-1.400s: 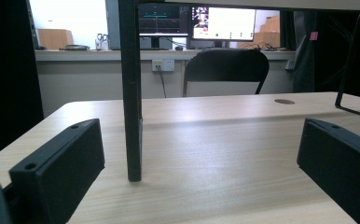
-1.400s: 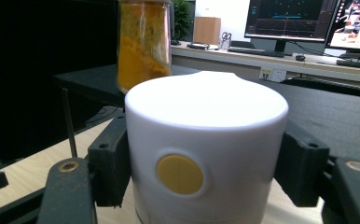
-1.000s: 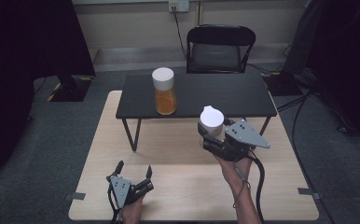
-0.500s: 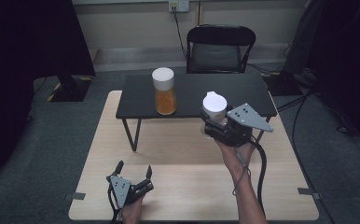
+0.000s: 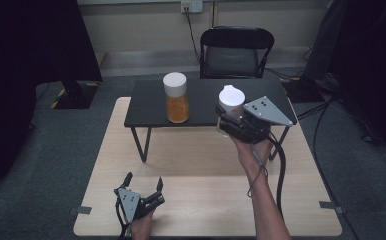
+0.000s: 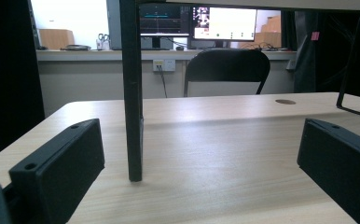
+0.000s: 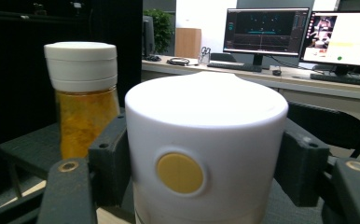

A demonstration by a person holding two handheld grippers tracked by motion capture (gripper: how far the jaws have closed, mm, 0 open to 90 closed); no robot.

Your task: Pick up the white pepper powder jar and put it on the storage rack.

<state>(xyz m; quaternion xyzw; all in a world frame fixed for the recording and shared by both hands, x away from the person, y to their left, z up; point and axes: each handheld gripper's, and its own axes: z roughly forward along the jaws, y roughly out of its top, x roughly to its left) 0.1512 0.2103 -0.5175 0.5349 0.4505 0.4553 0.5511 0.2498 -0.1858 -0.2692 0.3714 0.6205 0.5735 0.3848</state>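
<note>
My right gripper (image 5: 227, 122) is shut on a white cylindrical container (image 5: 230, 101) with a yellow round dot (image 7: 179, 173) on its side, held upright in the air over the front right edge of the small black table (image 5: 146, 104). In the right gripper view the black pads (image 7: 109, 154) press on both sides of the white container (image 7: 206, 140). A jar of orange stuff with a white lid (image 5: 176, 97) stands on the black table, left of the held container (image 7: 81, 98). My left gripper (image 5: 142, 189) rests open on the wooden table (image 5: 206, 200) near its front left, with nothing between the jaws.
The black table's leg (image 6: 131, 93) stands just ahead of the left gripper's jaws. A black chair (image 5: 237, 52) is behind the tables. A cable (image 5: 281, 165) trails from the right gripper. Monitors (image 7: 266, 30) stand on a desk at the back.
My right gripper has risen and moved away from me with the white container, now over the black table's front edge. The left gripper has not moved.
</note>
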